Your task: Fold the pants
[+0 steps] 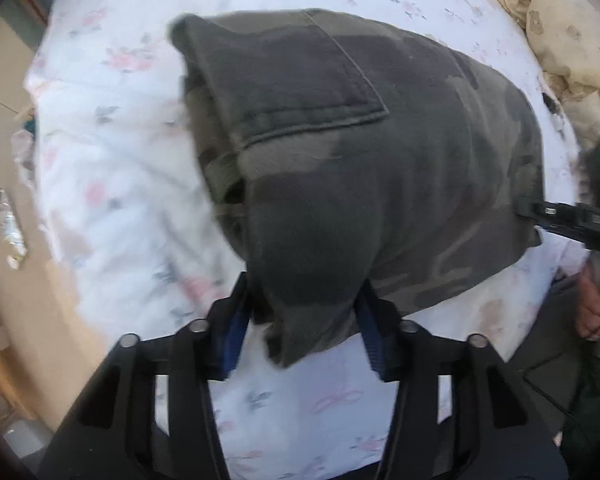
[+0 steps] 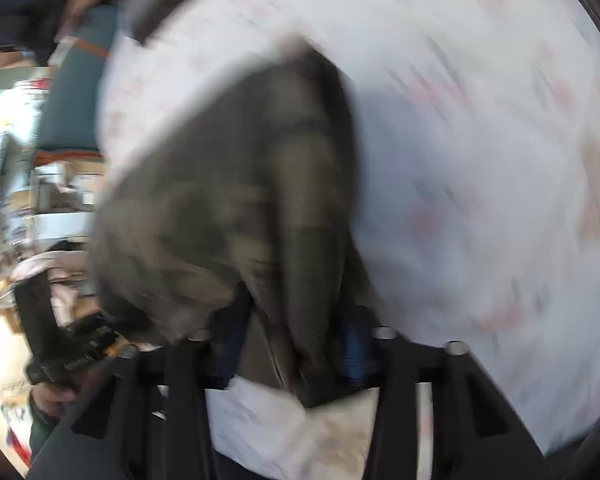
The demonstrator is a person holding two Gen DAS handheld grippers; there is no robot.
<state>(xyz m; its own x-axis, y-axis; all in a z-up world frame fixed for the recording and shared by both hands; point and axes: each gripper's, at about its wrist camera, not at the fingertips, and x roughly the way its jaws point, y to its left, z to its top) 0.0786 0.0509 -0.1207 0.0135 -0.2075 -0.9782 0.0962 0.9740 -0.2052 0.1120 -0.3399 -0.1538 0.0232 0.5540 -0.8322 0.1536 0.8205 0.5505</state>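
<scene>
Bed with floral sheet, cluttered room around it.

I see a white sheet printed with pink and grey flowers covering the bed, and a rumpled cream pillow at its far corner. A tan floor runs alongside. From my right wrist view, heavily blurred, bright light falls on crowded shelves and a teal panel beside the bed.

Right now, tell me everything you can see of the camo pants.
The camo pants are dark green-grey, of thick cotton-like cloth, already folded into a bulky bundle on the floral bedsheet. A stitched back pocket faces up and a belt loop shows at one edge. The left gripper has one near corner between its fingers; the right gripper has another. The right view is blurred.
</scene>
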